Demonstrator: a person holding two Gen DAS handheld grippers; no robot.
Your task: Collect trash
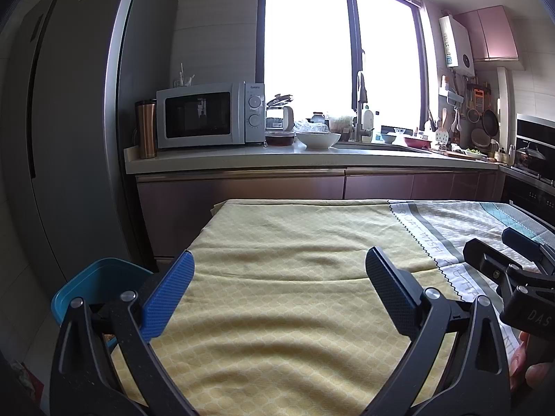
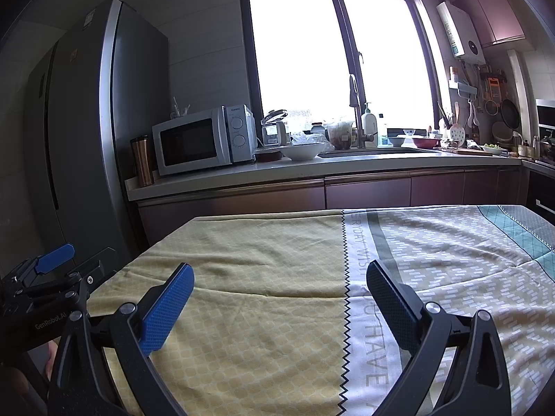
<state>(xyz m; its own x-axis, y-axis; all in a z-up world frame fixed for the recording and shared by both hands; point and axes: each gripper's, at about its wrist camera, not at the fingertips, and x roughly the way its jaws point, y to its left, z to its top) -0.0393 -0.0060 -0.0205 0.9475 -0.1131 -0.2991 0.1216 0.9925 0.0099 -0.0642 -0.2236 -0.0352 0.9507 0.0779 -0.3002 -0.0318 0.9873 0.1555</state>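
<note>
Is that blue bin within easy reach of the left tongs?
Probably yes. The blue bin sits just off the table's left edge, beside the open left tongs, with nothing visible between them.

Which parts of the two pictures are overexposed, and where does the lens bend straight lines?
Left wrist view: the large window is blown out white; the tall grey refrigerator bows strongly. Right wrist view: same white glare, dark vignette in the corners, the pale countertop edge curves.

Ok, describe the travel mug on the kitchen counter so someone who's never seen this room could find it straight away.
Start at the tall grey fridge on the left, then look at the near end of the pale countertop beside it. The copper-coloured metal travel mug with a dark lid stands upright there, just left of the white microwave; it is the only tall, slim, coppery thing on that counter.
</note>
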